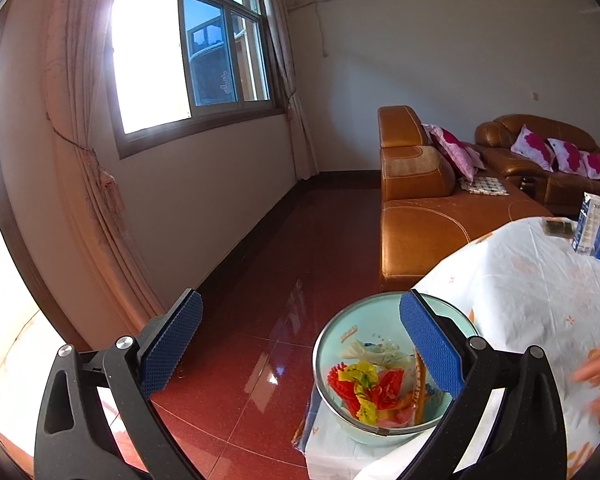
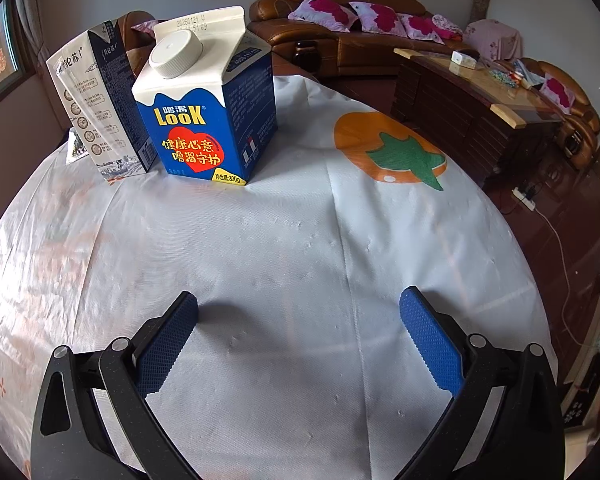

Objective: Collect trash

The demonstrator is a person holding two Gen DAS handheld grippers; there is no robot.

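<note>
We count two cartons on the white tablecloth (image 2: 260, 260): one blue-and-white gable-top carton with a white screw cap (image 2: 208, 120) and one slimmer navy-and-white opened carton (image 2: 100, 104). One small dark packet (image 2: 75, 146). One pale green round bin (image 1: 328, 340). Two brown leather sofas (image 1: 440, 224).

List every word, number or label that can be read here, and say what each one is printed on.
"LOOK": front of the blue carton.
"健康心意 噜渴守护": red heart on the same carton.
"净含量:300g": yellow corner tab at its base.
"20260121": stamped on its white top ridge; the line beneath is too blurred.
"特仑苏": white and navy carton; its small print is too small to read.
Lettering inside the trash bowl: unreadable.
</note>
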